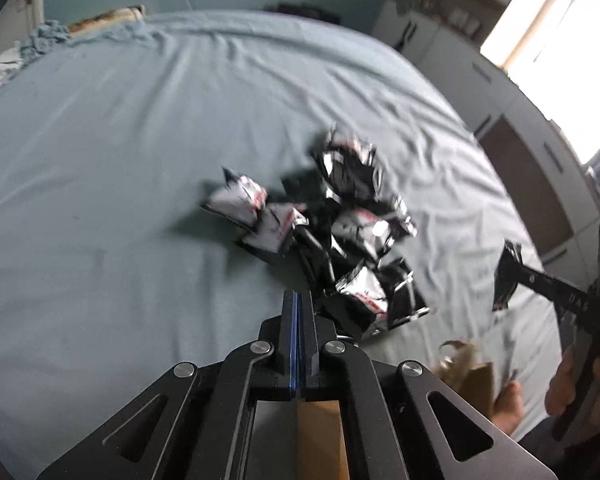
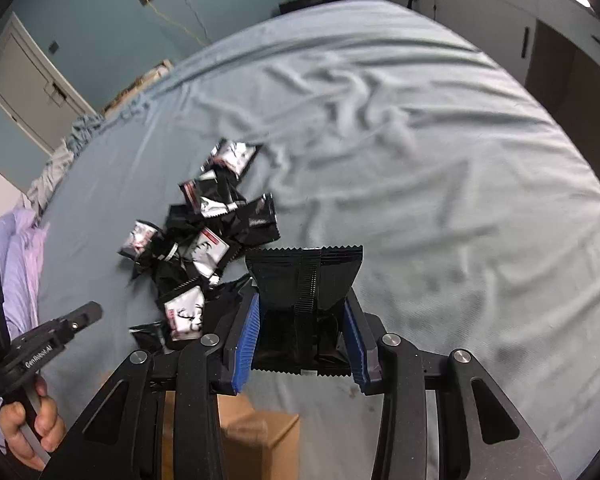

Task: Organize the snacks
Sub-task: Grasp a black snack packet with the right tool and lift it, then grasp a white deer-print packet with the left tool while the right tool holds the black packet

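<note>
While right gripper (image 2: 302, 320) grips black packet (image 2: 304, 276), left gripper (image 1: 297, 300) clenched empty; bed (image 2: 440, 160) open rightward.

A home bedroom: sheeted bed (image 2: 380, 120), wardrobes (image 1: 480, 80).

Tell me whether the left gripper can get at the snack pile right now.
Probably yes: the left gripper is shut and empty, right at the snack pile on the bed sheet, nothing between; its jaws must open first.

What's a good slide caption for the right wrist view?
Right gripper clamps a black snack packet above the blue bedsheet, beside a pile of packets.
</note>
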